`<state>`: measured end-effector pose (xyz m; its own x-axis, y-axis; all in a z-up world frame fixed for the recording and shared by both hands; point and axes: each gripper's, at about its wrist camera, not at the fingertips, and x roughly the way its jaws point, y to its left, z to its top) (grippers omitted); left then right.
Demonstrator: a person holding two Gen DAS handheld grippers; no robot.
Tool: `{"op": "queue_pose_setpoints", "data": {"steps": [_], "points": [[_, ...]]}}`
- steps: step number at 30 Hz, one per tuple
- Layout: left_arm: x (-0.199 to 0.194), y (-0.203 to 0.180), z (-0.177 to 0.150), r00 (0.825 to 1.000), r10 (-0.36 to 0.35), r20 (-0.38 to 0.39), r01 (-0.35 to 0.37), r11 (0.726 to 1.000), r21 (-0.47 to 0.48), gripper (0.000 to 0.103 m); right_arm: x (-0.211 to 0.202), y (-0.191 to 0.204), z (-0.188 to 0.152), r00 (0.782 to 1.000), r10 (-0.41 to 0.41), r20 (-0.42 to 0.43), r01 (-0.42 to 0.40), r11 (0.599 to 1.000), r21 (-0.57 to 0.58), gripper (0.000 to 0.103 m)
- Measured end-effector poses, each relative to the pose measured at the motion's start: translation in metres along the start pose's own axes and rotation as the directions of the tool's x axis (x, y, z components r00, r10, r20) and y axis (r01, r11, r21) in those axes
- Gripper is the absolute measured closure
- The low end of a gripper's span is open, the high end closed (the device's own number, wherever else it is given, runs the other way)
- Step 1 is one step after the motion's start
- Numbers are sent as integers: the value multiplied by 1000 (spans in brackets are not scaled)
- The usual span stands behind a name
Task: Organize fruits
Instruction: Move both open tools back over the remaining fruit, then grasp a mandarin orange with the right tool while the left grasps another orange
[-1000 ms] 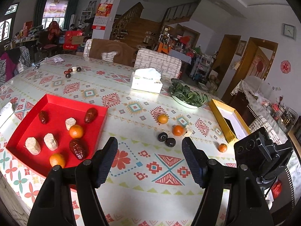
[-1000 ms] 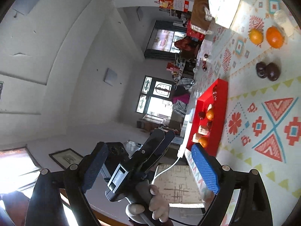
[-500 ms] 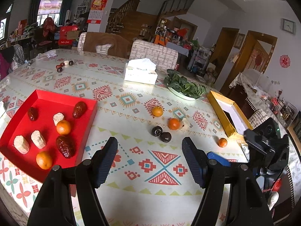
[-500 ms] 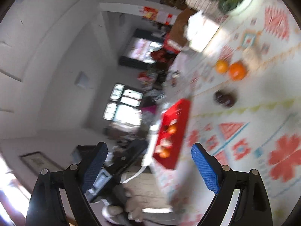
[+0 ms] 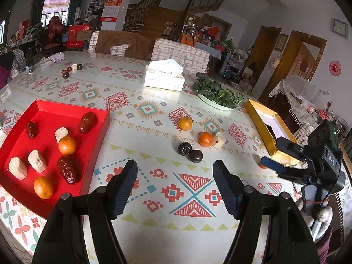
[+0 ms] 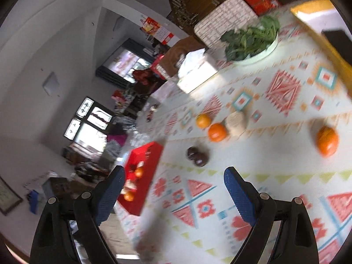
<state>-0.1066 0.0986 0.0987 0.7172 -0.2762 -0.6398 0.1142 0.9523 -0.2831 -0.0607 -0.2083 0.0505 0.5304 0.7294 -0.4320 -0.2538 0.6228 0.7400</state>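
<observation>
Both tongs are spread and grip nothing: the left tongs [image 5: 175, 183] hang above the patterned tabletop [image 5: 154, 209] at its near edge, the right tongs [image 6: 175, 194] tilted over it at the right. The red tray [image 5: 66, 112] at the left edge holds three oranges, three dark dates and three pale chunks. Loose mid-tabletop lie a yellow-orange fruit [image 5: 185, 123], an orange [image 5: 206, 139], two dark round fruits [image 5: 190, 151] touching, and a small orange [image 6: 327, 140] toward the gold box [image 5: 260, 125].

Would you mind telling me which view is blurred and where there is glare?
Left wrist view: sharp, with glare on the table near the tissue box. Right wrist view: motion-blurred, smearing the oranges and red tray; both show fisheye bending.
</observation>
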Motion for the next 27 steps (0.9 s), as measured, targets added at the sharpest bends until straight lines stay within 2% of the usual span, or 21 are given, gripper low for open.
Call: {"op": "queue_pose_setpoints", "data": {"steps": [3, 5, 7, 9, 10, 17, 22, 27], "points": [[6, 0, 0, 1000, 4, -11, -4, 1000, 0, 33, 0, -3, 6, 998, -64, 14, 65, 998, -23, 8], [10, 0, 0, 1000, 9, -19, -9, 1000, -1, 33, 1, -7, 11, 989, -144, 39, 146, 988, -47, 8], [14, 0, 1, 1000, 15, -25, -15, 1000, 2, 33, 2, -8, 15, 961, -264, 83, 271, 957, -100, 9], [18, -1, 2, 999, 23, -32, -22, 1000, 4, 33, 2, -9, 17, 939, -325, 112, 338, 932, -129, 9], [20, -1, 2, 999, 25, -35, -25, 1000, 3, 33, 2, -12, 18, 933, -340, 122, 355, 925, -135, 9], [43, -11, 2, 997, 18, -76, -17, 1000, 6, 33, 3, -36, 19, 930, -353, 105, 363, 927, -99, 11], [57, -26, 0, 995, 6, -99, -2, 999, 41, 33, 0, -33, 18, 921, -373, 114, 385, 917, -107, 10], [72, -31, 2, 993, 19, -114, -11, 997, 70, 33, -3, -36, 17, 898, -424, 121, 436, 895, -100, 11]]}}
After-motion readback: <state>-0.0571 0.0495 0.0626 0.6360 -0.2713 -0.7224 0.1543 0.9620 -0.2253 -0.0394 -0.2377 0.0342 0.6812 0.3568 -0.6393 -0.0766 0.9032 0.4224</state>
